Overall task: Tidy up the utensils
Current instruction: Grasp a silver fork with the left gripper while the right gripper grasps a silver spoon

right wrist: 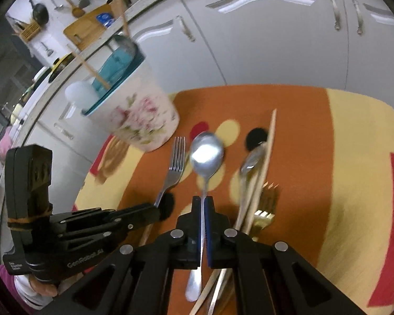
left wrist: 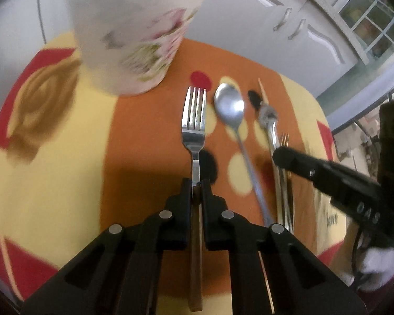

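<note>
"GenRobot.AI" on the left gripper [right wrist: 159, 214]; "love" on the tablecloth [left wrist: 332, 220] by its edge

Two forks, one silver [right wrist: 176, 160] and one gold [right wrist: 265, 206], lie on the patterned cloth [right wrist: 354, 183]. Beside them are two spoons [right wrist: 207, 155] [right wrist: 250, 163] and one chopstick [right wrist: 269, 141]. One floral holder [right wrist: 139, 120] stands nearby.

Orange, yellow and red patterned cloth [right wrist: 302, 141] covering the tabletop. Behind the cloth: white cabinet doors with curved metal handles [right wrist: 262, 42]. Above the cabinets, far left: wooden cutting board [right wrist: 85, 30]; black ladle and metal utensils hung on the wall [right wrist: 43, 8].
</note>
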`<state>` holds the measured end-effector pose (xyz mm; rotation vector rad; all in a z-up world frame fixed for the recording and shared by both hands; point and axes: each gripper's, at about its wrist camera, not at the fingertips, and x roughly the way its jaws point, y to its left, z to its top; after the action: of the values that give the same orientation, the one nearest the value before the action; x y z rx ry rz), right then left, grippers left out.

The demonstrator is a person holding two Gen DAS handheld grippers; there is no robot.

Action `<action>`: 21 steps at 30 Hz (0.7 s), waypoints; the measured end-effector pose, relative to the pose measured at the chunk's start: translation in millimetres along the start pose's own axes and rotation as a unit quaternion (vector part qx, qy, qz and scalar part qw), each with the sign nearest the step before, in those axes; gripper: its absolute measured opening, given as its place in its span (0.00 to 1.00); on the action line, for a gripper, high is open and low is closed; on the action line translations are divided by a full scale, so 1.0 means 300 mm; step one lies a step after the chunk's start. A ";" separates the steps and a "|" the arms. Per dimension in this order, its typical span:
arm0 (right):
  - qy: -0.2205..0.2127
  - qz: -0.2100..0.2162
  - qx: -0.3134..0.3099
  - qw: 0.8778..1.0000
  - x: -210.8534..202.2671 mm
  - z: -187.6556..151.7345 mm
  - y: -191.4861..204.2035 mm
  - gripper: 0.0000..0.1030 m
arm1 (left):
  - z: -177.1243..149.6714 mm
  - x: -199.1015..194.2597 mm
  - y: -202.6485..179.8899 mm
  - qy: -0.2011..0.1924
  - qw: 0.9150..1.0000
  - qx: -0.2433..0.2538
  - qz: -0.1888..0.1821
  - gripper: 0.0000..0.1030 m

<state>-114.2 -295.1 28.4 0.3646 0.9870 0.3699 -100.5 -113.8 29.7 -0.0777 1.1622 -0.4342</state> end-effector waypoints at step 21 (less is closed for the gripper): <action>-0.004 -0.059 0.021 0.998 0.017 0.067 -0.108 0.22 | 0.050 -0.020 0.051 -0.013 1.000 0.013 -0.022 0.31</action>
<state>-90.1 -324.0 19.9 0.3435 1.0049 0.2410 -84.5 -100.1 36.8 -0.0862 1.1297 -0.4857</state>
